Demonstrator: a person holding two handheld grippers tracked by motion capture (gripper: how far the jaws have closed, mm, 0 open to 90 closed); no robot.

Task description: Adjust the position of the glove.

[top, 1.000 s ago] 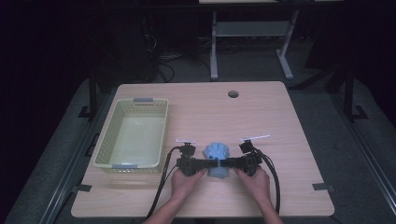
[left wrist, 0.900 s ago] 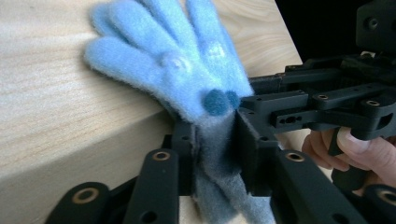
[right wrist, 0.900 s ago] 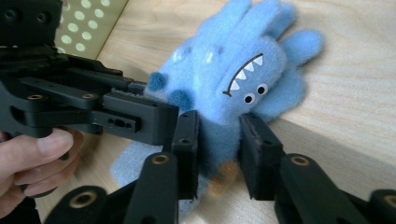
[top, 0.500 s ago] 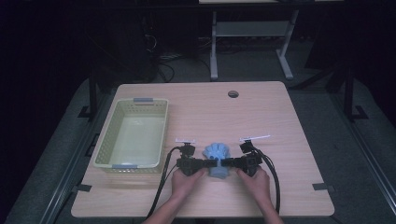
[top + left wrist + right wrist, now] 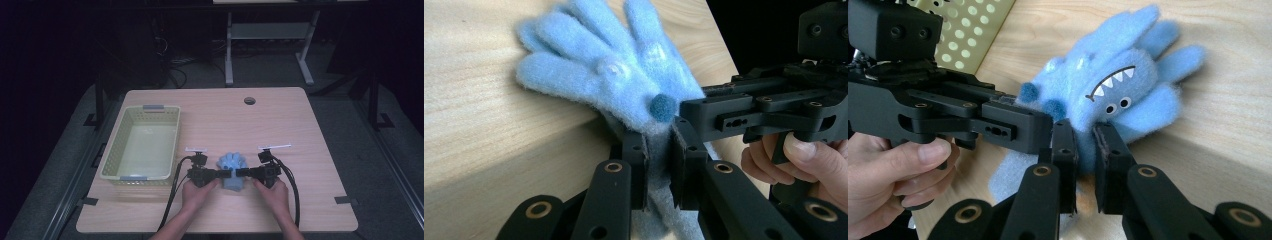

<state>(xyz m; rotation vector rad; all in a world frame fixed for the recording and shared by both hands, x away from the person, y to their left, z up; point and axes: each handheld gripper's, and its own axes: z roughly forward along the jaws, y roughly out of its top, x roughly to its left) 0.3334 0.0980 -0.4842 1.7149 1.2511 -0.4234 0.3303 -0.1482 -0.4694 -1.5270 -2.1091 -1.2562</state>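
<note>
Glove (image 5: 233, 164), light blue and fuzzy, lies on the wooden table (image 5: 310, 140) near its front edge, between our 2 grippers and well apart from the basket (image 5: 142, 145). In the right gripper view we see the glove (image 5: 1118, 85) has a monster face stitched on it: a curved dark mouth with white zigzag teeth, 2 small round eyes, and 2 darker blue pom-poms by the cuff. Fingers fan out away from us, toward the far side of the table. In the left gripper view the glove (image 5: 614, 75) shows its plainer side, with 1 dark blue pom-pom and a couple of shiny patches; the cuff runs down between the jaws.

Left gripper (image 5: 220, 173) comes in from the glove's left and pinches the cuff fabric; in its own view the left gripper (image 5: 658, 165) has its jaws close together with the blue fabric squeezed between the pads. Right gripper (image 5: 243, 173) comes in from the glove's right; in its own view the right gripper (image 5: 1085, 160) pinches the lower edge of the glove, jaws nearly together on the fuzz. We see both grippers meeting tip to tip at the cuff. Basket is pale yellow-green with perforated walls, standing at the table's left side.
</note>
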